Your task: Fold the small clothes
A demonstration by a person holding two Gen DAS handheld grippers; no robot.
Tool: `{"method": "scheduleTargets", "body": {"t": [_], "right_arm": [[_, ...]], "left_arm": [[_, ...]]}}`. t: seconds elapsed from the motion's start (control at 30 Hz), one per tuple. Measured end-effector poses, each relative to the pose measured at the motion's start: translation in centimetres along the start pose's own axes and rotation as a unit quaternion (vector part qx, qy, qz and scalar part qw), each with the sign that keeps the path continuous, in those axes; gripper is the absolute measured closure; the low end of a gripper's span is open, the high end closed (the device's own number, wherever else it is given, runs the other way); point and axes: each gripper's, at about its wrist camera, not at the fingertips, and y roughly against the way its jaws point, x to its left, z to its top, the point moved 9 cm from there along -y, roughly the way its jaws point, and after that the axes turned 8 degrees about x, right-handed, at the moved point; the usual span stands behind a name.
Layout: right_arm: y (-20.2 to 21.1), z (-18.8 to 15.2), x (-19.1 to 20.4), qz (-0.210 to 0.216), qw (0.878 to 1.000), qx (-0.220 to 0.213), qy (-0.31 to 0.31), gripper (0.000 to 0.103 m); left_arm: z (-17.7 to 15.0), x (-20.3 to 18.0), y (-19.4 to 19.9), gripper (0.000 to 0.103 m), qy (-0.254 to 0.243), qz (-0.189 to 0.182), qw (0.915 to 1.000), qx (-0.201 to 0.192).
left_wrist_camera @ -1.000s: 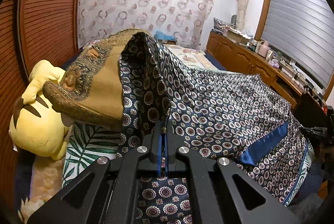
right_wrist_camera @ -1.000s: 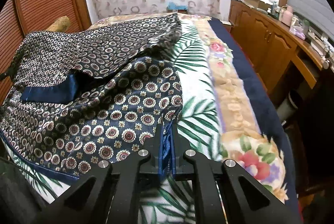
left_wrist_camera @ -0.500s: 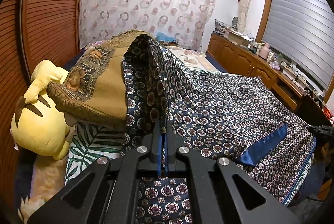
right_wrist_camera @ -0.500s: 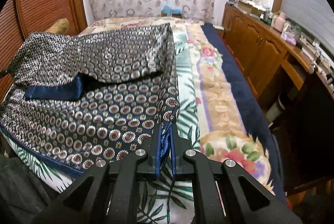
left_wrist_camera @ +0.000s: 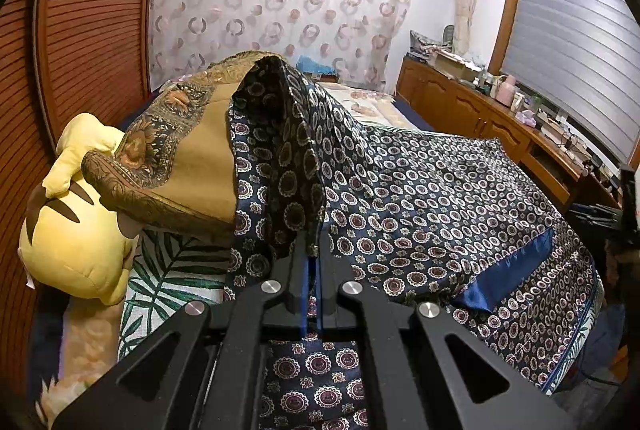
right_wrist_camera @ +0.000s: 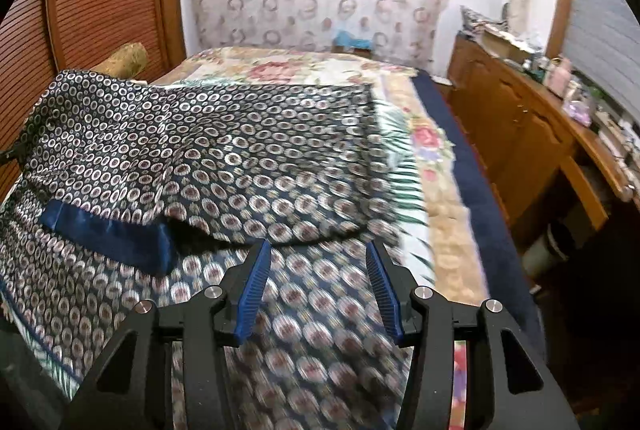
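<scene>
Bed bears garment lengthwise across it.

Near garment blurred, perhaps motion

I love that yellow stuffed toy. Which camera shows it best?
The left wrist view: the yellow plush toy fills its left edge, lying on the bed beside the patterned garment, with dark stripes visible and a brown patterned cushion partly over it. The right wrist view does not show it.
</scene>
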Motion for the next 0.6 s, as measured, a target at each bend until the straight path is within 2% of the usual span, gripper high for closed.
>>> {"method": "scheduleTargets", "body": {"t": [0.17, 0.33, 0.6], "right_arm": [[-2.8, 1.7, 0.8, 0.018, 1.000, 0.018, 0.005, 0.052], [-5.3, 1.7, 0.3, 0.020, 0.998, 0.050, 0.014, 0.052], [-5.3, 1.6, 0.6, 0.019, 0.999, 0.034, 0.018, 0.041]], "left_arm": [[0.0, 0.1, 0.1, 0.101, 0.001, 0.001, 1.0000, 0.001], [-0.1, 0.3, 0.1, 0.101, 0.000, 0.001, 1.0000, 0.002], [-0.2, 0.2, -0.2, 0.101, -0.003, 0.001, 1.0000, 0.004]]}}
